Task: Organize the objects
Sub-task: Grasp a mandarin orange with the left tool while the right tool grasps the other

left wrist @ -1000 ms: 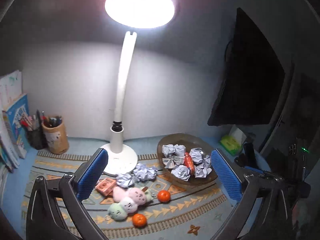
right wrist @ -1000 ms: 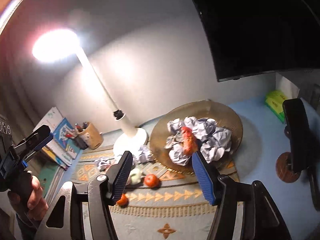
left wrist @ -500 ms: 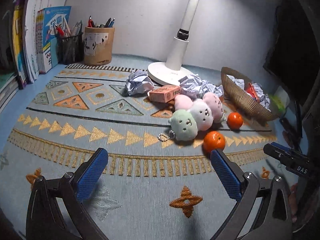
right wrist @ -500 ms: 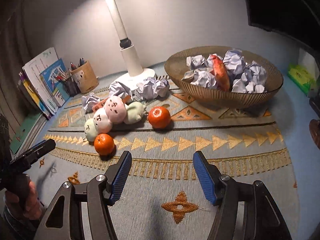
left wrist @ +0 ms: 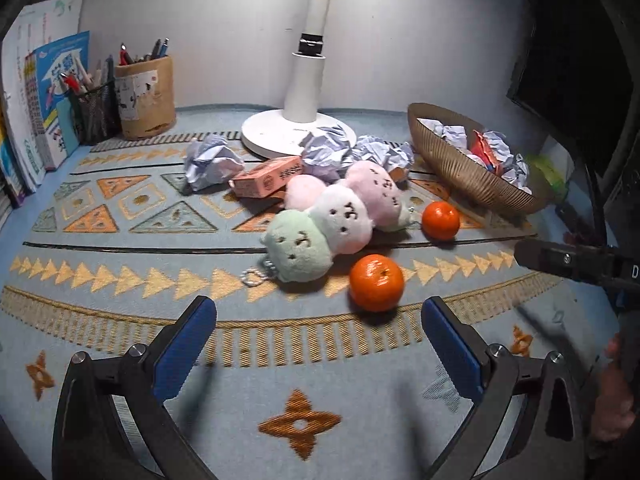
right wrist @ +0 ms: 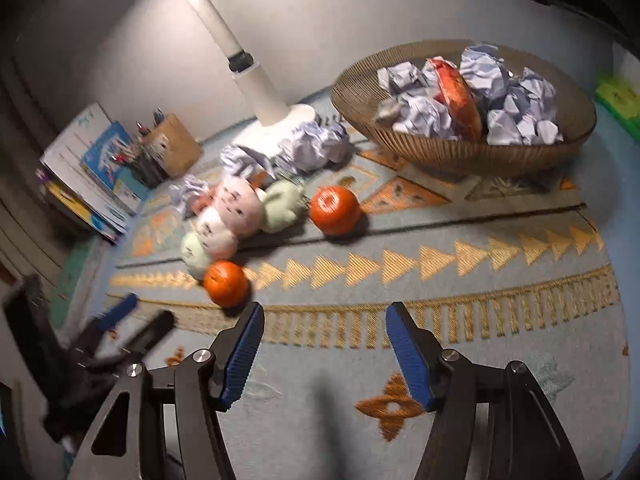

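Both the left gripper point(left wrist: 318, 344) and the right gripper point(right wrist: 324, 350) hold their jaws apart and empty, with the nearest orange point(left wrist: 376, 282) lying just ahead on the patterned mat point(left wrist: 120, 248).

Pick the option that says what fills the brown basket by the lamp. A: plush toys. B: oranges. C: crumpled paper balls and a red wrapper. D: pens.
C: the basket holds crumpled paper balls around a red wrapper, while both oranges and the plush toys lie on the mat.
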A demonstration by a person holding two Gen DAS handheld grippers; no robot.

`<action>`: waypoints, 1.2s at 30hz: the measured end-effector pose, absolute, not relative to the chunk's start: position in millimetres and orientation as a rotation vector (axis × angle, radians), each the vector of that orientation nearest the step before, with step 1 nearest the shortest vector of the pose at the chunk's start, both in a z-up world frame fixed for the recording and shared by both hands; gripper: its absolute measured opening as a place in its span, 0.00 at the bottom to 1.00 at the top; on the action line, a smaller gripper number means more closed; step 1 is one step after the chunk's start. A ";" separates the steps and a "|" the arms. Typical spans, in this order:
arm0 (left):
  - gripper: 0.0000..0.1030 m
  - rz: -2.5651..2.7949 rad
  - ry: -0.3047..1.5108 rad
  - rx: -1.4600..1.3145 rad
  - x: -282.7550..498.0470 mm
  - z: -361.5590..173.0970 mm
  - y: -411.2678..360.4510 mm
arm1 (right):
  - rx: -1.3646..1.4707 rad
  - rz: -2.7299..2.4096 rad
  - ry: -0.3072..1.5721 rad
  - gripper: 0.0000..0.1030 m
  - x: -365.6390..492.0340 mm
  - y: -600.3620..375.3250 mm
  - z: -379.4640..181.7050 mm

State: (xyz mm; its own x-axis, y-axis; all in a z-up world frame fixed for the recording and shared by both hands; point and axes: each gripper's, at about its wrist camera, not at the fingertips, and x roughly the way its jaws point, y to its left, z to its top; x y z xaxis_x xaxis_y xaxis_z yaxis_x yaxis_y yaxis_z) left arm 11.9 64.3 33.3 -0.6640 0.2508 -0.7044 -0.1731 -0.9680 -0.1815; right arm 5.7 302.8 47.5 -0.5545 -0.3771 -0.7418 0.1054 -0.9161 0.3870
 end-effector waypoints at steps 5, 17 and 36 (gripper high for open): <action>0.94 2.635 -0.120 -1.209 -4.3 20.5 85.0 | 1.337 -2.620 -0.180 0.60 -33.3 288.4 46.3; 0.74 2.581 -0.063 -1.274 -16.5 13.2 102.7 | 1.325 -2.585 -0.110 0.55 -84.9 266.6 10.8; 0.33 2.565 -0.183 -1.103 19.8 28.3 98.2 | 1.161 -2.619 -0.139 0.36 9.2 290.3 44.4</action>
State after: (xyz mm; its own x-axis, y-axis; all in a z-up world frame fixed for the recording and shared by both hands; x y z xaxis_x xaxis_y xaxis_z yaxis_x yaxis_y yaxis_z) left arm 19.8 98.2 28.3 -0.6397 0.3590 -0.6797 -0.2591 -0.9332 -0.2491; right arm 9.2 290.3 44.4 -0.6411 -0.2856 -0.7123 0.2085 -0.9581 0.1964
